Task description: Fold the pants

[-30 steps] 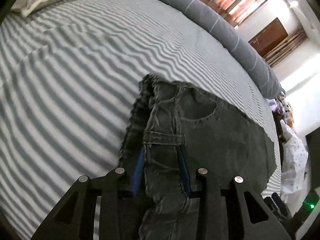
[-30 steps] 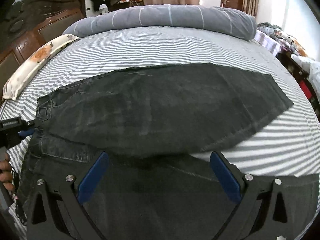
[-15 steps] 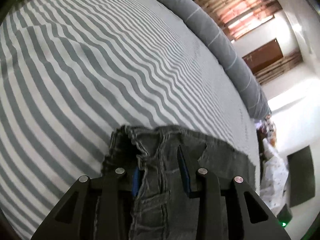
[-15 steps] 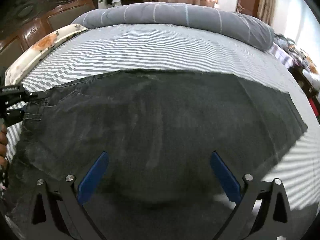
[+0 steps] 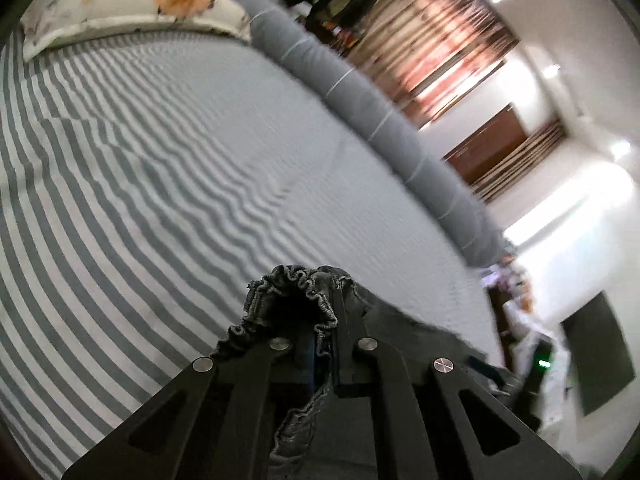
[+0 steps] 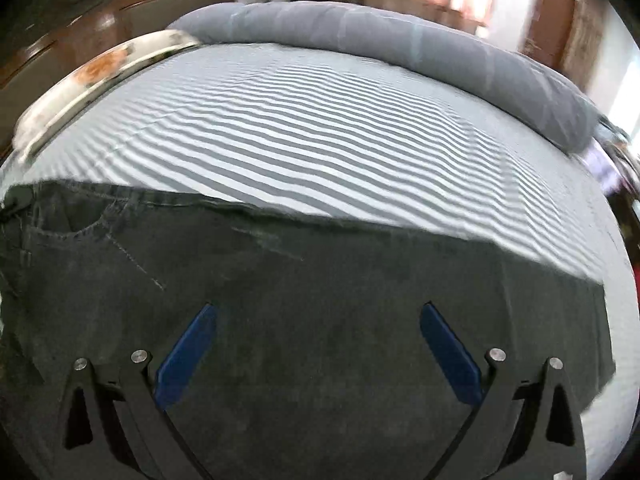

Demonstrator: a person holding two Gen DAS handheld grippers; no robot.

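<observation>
Left gripper (image 5: 320,344): fingers nearly together, pinching a bunched edge of the pants (image 5: 296,288) | Right gripper (image 6: 318,344): fingers spread wide above the pants (image 6: 320,280), holding nothing | Pants: spread flat across the striped bed sheet (image 6: 320,128), near the grey bolster (image 6: 400,44)

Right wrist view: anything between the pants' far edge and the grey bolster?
Only bare striped sheet lies between the pants and the bolster, in the right wrist view.

pants (image 6: 320,300): dark grey denim
bed sheet (image 6: 320,128): grey and white stripes
bolster (image 6: 400,44): grey
pillow (image 5: 132,4): cream, orange-patterned
</observation>
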